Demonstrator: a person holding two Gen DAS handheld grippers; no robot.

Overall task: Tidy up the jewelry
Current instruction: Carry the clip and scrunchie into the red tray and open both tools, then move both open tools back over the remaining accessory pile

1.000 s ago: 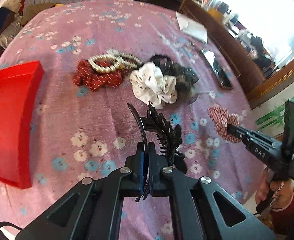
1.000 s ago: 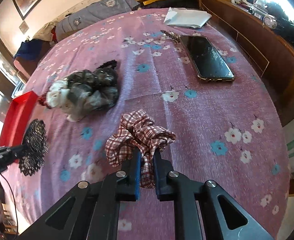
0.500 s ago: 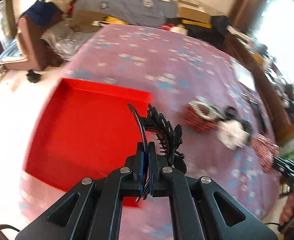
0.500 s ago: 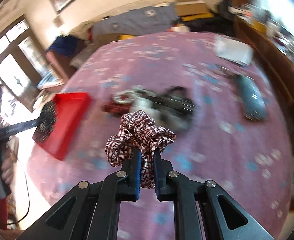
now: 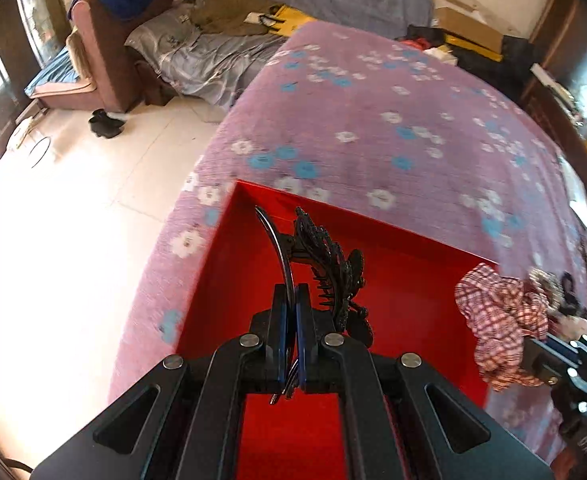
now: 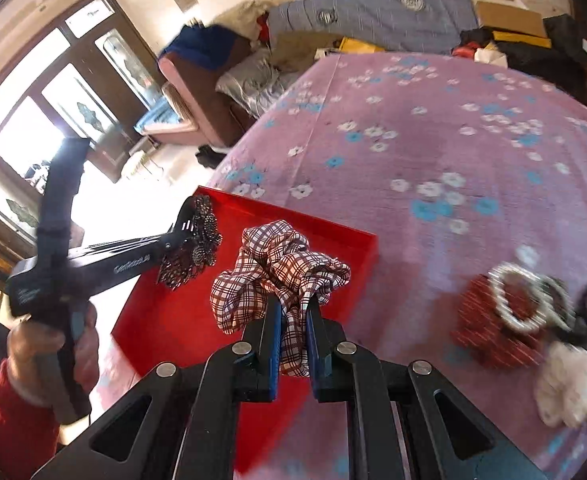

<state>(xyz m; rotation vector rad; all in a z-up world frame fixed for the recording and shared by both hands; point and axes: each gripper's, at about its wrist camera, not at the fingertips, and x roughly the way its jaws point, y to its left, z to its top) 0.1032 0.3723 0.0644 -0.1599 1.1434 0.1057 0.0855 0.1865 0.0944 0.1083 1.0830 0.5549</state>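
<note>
step: drop-off over red tray | L gripper clamps black hair claw | R gripper pinches plaid scrunchie | next, likely: lower both, release in tray

My left gripper level, jaws clamped tight, only thin gap. My right gripper alongside to its right, jaws pinched narrow. Left hand wraps left handle, red sleeve at wrist.
</note>
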